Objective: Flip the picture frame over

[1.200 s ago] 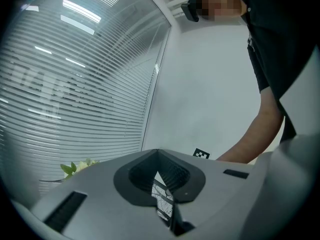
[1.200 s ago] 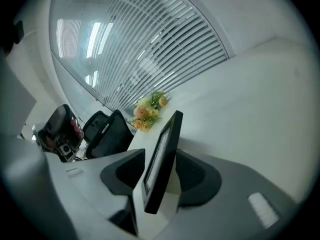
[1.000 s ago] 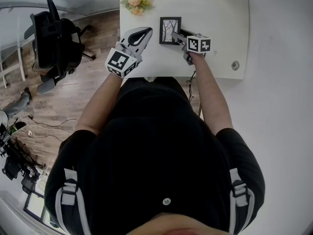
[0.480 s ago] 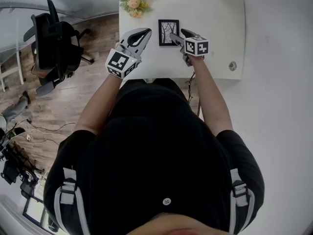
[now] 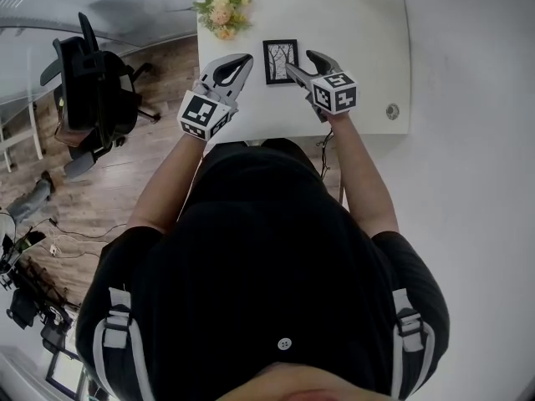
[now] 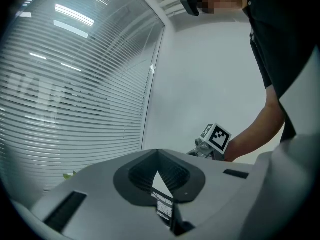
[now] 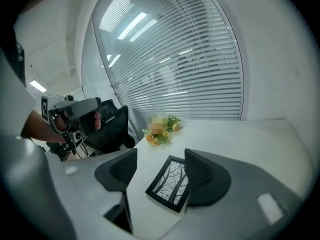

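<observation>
A black picture frame point(image 5: 281, 61) lies flat on the white table point(image 5: 368, 32), its tree picture facing up. My right gripper point(image 5: 302, 62) hangs above the frame's right side, open, with nothing between its fingers. In the right gripper view the frame point(image 7: 172, 182) shows on the table below and between the spread jaws of my right gripper point(image 7: 160, 159), clear of both pads. My left gripper point(image 5: 237, 60) hovers left of the frame, shut and empty. In the left gripper view a sliver of the frame point(image 6: 162, 205) shows through the gap behind the meeting tips of my left gripper point(image 6: 158, 153).
A bunch of yellow and peach flowers point(image 5: 221, 7) lies at the table's far left corner, also in the right gripper view point(image 7: 160, 126). A cable grommet point(image 5: 392, 111) sits near the table's right front. A black office chair point(image 5: 88, 73) stands on the wood floor to the left.
My right gripper has come off the frame's right edge, risen and rolled, and its jaws have spread wider. The frame stays flat, picture up. My left gripper has barely moved.
</observation>
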Demonstrator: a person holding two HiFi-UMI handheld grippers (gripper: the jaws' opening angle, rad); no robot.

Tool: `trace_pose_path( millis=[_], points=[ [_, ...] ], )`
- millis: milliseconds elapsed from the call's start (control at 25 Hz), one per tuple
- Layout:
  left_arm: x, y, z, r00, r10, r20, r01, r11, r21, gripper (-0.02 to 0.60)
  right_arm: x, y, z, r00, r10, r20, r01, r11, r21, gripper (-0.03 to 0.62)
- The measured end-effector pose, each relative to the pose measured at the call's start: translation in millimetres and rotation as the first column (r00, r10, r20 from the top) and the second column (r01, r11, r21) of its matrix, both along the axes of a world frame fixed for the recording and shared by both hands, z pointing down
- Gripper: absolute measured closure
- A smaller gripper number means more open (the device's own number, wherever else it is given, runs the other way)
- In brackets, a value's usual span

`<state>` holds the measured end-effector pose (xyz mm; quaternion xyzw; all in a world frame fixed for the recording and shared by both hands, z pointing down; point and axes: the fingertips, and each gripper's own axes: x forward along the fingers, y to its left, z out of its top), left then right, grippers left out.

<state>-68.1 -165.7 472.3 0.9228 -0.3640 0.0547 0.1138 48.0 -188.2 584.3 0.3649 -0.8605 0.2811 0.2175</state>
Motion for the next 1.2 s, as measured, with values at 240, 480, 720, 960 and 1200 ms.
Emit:
trace_pose_path(
  millis=[240,480,720,960,1200],
  points=[
    [3,5,-7,0.999,0.016,0.039,-0.015,1.0,-0.015,0.578,-1,11,-51,1.0,-0.009,0.012,0.007,0.991,0.137,0.291],
    [11,7,-23,0.999,0.041,0.02,-0.042,0.999,0.026,0.578,0,19,-105,0.997,0.01,0.074,-0.03,0.962,0.27,0.339],
    [19,14,-41,0.998,0.07,0.011,-0.07,0.996,0.059,0.578,-5,33,-152,0.992,-0.016,0.122,-0.034,0.916,0.4,0.426],
    [27,18,-62,0.996,0.09,-0.009,-0.089,0.991,0.101,0.578,-5,44,-183,0.992,-0.019,0.123,-0.045,0.866,0.497,0.485],
    [32,21,-75,0.994,0.106,-0.02,-0.103,0.988,0.115,0.578,-3,47,-197,0.99,0.009,0.141,-0.082,0.847,0.525,0.539]
  ],
)
